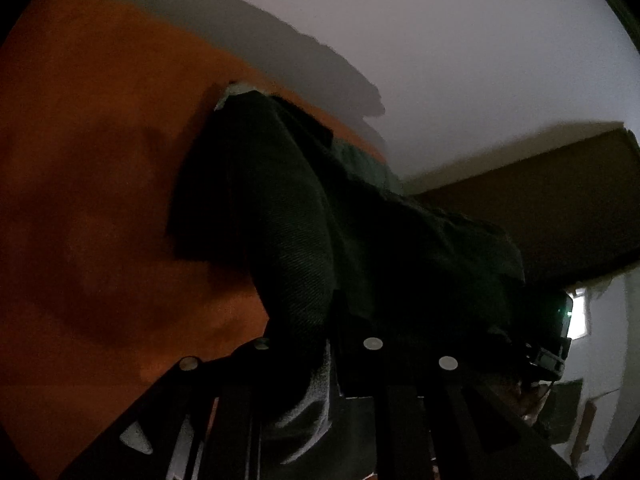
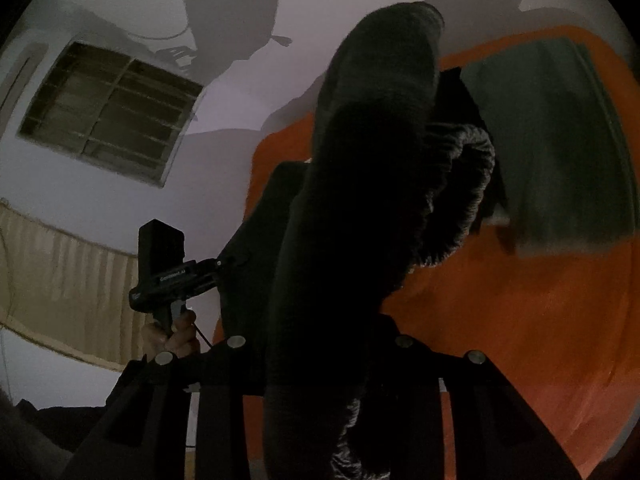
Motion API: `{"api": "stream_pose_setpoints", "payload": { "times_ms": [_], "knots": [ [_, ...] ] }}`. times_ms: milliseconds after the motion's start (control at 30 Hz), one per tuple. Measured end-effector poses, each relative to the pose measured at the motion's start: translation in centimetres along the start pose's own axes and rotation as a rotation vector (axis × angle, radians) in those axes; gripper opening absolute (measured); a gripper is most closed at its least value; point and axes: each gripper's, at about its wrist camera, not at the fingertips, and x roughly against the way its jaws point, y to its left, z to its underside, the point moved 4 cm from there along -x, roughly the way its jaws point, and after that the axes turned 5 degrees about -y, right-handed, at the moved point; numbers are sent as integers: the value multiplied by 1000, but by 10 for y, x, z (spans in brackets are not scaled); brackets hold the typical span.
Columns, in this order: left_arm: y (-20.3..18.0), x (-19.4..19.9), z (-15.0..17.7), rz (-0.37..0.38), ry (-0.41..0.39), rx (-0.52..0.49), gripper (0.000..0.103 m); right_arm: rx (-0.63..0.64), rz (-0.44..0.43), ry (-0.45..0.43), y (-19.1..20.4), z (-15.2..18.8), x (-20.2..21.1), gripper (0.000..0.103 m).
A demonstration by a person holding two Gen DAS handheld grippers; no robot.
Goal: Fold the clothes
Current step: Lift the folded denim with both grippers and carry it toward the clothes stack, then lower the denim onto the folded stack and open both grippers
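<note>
Both tools are clamped on one dark ribbed knit garment [image 1: 288, 208], lifted above the orange cloth-covered surface [image 1: 88, 168]: the left gripper [image 1: 332, 320] and right gripper [image 2: 320, 340] each pinch bunched fabric (fingertips buried), so a fold could slip free.

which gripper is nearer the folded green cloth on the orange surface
Right. The right gripper, holding a dark garment, has the green cloth close ahead; the left gripper is out toward the wall.

Dim, grainy, hard shadows, fisheye-warped edges.
</note>
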Motion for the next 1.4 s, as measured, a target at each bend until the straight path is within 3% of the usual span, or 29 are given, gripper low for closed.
{"api": "stream_pose_setpoints", "payload": {
  "times_ms": [200, 367, 433, 500, 567, 600, 633, 700, 733, 800, 833, 900, 933, 967, 1000, 1067, 1133, 1200, 1233, 1300, 1400],
  "knots": [
    [13, -57, -68, 36, -66, -51, 13, 55, 5, -34, -36, -87, -39, 32],
    [36, -105, -106, 74, -131, -113, 13, 105, 4, -94, -69, -155, -86, 32],
    [64, -141, -115, 32, -112, -81, 14, 97, 19, -89, -95, -172, -111, 33],
    [102, -185, -121, -48, -65, -23, 27, 31, 86, -71, -145, -189, -139, 39],
    [142, -223, -122, -121, 24, 68, 28, -135, 306, -49, -210, -195, -158, 50],
    [160, -228, -121, -98, 53, 138, 29, -218, 381, -68, -233, -194, -158, 51],
    [171, -221, -121, -58, 28, 192, 32, -283, 372, -131, -241, -192, -148, 51],
    [184, -199, -123, -60, -30, 202, 33, -411, 352, -255, -256, -188, -128, 58],
    [185, -191, -124, -96, -29, 162, 33, -448, 365, -314, -259, -186, -114, 63],
    [182, -172, -125, -173, -24, 97, 33, -376, 500, -382, -246, -182, -87, 63],
    [175, -163, -123, -177, -19, 66, 33, -320, 550, -392, -234, -179, -81, 63],
    [149, -148, -115, -164, -13, -36, 33, -195, 569, -362, -199, -170, -87, 62],
    [137, -145, -109, -148, -4, -99, 33, -137, 578, -339, -181, -162, -95, 56],
    [115, -145, -93, -124, 21, -179, 33, -85, 586, -303, -162, -151, -111, 42],
    [104, -147, -82, -117, 41, -227, 34, -33, 594, -266, -144, -140, -128, 36],
    [90, -157, -54, -125, 87, -311, 34, 59, 607, -191, -112, -117, -162, 13],
    [90, -173, -32, -162, 125, -356, 34, 70, 624, -136, -113, -101, -186, 4],
    [113, -189, -19, -225, 169, -336, 34, 25, 700, -119, -134, -91, -194, 3],
    [123, -192, -16, -217, 172, -310, 33, -14, 730, -127, -149, -90, -193, 0],
    [130, -184, -14, -205, 165, -273, 30, -77, 724, -121, -169, -89, -194, 0],
    [132, -173, -14, -201, 151, -243, 30, -72, 739, -103, -160, -94, -201, 0]
  ]
}}
